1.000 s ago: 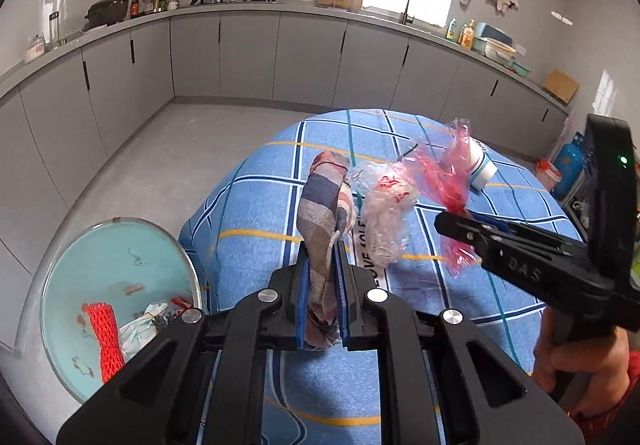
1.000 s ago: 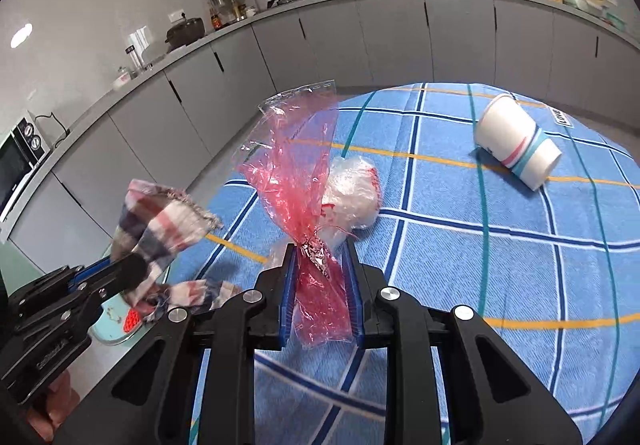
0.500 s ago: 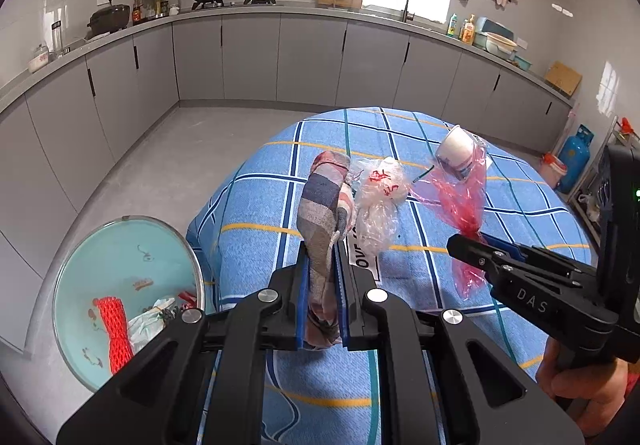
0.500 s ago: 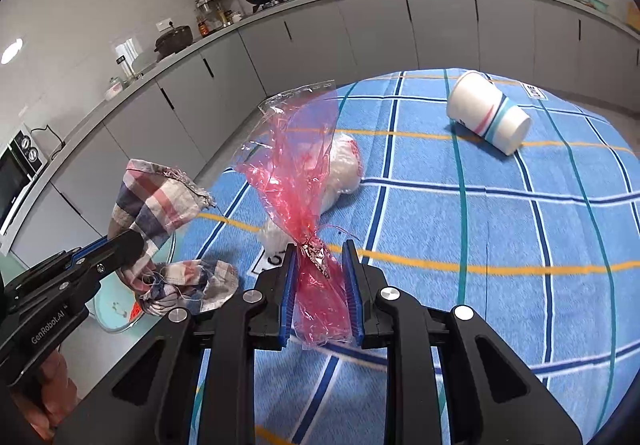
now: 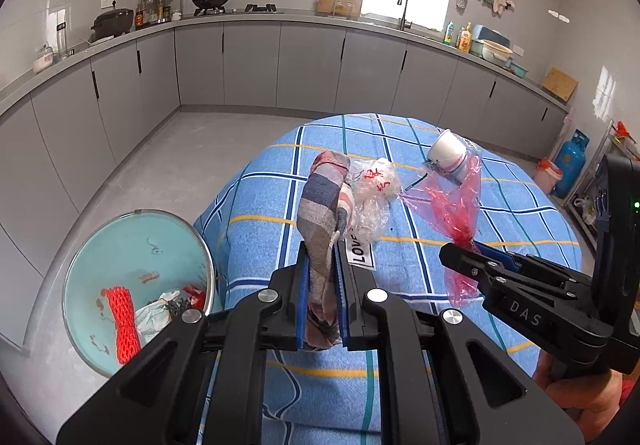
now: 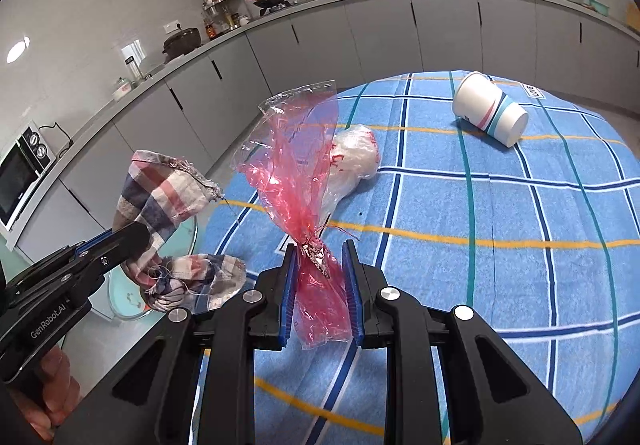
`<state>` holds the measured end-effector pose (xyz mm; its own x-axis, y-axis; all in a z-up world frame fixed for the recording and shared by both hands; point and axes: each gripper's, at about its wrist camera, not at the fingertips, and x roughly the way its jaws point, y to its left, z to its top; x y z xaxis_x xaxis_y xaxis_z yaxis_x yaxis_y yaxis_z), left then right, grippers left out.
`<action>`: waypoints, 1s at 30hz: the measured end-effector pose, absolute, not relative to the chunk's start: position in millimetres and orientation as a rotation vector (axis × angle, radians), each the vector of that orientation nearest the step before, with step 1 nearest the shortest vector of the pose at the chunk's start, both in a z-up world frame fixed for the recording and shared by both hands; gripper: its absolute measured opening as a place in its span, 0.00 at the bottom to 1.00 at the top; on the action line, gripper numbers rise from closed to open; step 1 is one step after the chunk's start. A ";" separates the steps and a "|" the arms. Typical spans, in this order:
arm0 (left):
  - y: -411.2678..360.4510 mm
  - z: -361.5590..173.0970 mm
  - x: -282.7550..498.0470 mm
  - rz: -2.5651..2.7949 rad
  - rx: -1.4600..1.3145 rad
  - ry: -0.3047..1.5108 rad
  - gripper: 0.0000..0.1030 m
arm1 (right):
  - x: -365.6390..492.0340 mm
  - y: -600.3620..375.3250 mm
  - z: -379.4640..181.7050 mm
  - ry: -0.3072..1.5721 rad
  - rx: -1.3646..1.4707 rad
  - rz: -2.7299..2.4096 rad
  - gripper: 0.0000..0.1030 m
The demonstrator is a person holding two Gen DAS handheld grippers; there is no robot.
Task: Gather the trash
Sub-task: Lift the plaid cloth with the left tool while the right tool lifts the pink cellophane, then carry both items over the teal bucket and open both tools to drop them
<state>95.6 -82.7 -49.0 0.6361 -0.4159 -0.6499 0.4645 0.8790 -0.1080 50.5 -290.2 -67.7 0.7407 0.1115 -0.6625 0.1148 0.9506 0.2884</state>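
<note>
The left claw [image 5: 322,281] is clamped on a plaid cloth scrap [image 5: 325,205], held above the surface [image 5: 400,285]. The right claw [image 6: 320,285] pinches a red cellophane wrapper [image 6: 298,169]. Beyond lie a crumpled clear bag [image 6: 354,161] and a tipped paper cup [image 6: 490,113], with a teal bin [image 5: 120,257] below left.

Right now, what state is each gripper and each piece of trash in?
left gripper: shut on the plaid cloth, held up off the table.
right gripper: shut on the red cellophane wrapper, lifted.
paper cup: on its side on the tablecloth.
clear plastic bag: crumpled, lying on the tablecloth.
teal bin: open, some trash inside.
</note>
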 end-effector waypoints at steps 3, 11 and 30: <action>-79.8 -46.9 91.5 -0.507 0.070 0.719 0.12 | 46.5 -287.8 -65.8 0.740 0.325 0.001 0.23; -62.7 -39.2 82.7 -0.487 0.055 0.698 0.12 | 40.3 -271.2 -59.1 0.731 0.316 0.030 0.23; 23.1 -19.1 101.5 -0.257 0.027 0.633 0.12 | 88.0 -162.1 -45.6 0.745 0.264 0.259 0.23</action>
